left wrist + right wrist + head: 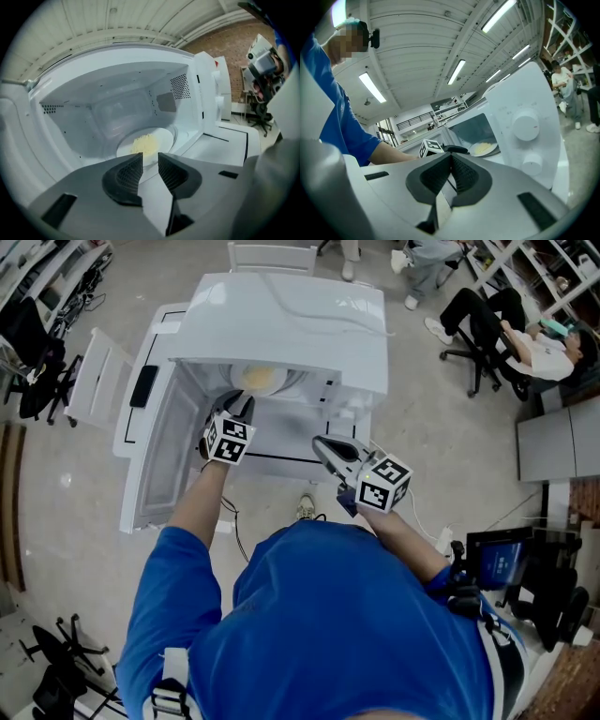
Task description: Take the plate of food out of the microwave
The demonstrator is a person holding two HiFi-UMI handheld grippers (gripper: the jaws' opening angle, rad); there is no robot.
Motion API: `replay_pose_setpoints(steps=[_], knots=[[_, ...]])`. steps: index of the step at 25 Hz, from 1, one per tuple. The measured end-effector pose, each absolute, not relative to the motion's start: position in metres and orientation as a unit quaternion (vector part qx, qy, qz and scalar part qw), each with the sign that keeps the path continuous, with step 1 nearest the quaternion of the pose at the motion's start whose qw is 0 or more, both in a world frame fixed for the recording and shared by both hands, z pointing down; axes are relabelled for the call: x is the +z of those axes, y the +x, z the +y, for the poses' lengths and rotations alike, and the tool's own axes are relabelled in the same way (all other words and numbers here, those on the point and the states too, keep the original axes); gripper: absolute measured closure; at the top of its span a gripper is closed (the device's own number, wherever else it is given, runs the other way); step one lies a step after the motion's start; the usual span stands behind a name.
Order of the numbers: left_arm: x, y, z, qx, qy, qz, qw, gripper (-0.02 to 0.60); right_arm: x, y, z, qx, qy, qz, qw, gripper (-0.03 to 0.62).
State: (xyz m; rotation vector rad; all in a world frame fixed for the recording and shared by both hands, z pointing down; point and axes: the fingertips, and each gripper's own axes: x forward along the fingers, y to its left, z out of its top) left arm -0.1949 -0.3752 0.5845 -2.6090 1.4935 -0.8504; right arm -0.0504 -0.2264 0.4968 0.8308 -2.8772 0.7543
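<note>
Grey concrete workshop floor (450, 427) all round. Boxy glossy white microwave (281, 324) stands w/ its door (157, 456) swung wide to my left, so the cavity is reachable. Round white plate (165, 137) w/ a crumbly pale-yellow food heap (143, 145) sits inside, mid cavity floor. My left gripper (150, 161) is at the opening, ribbed black fingers apart, nothing betw. them, aimed at the plate rim. Right gripper (451, 161) waits outside, fingers together, empty.

Bright, even light from ceiling strips (457, 71); fisheye-warped, dark-cornered edges.
</note>
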Motion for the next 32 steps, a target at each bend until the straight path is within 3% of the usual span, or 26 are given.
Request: replay_pose_setpoints(steps=[12, 23, 32], knots=[[0.578, -0.221, -0.384, -0.07, -0.787, 0.563, -0.242, 0.416, 0.497, -0.052, -0.222, 0.246, 0.266, -0.931, 0.028, 0.594], [0.604, -0.232, -0.393, 0.067, -0.699, 0.571, -0.426, 0.4, 0.499, -0.045, -0.222, 0.247, 0.272, -0.93, 0.03, 0.594], [0.617, -0.238, -0.396, 0.097, -0.645, 0.569, -0.501, 0.4, 0.502, -0.042, -0.226, 0.251, 0.273, -0.928, 0.03, 0.594]])
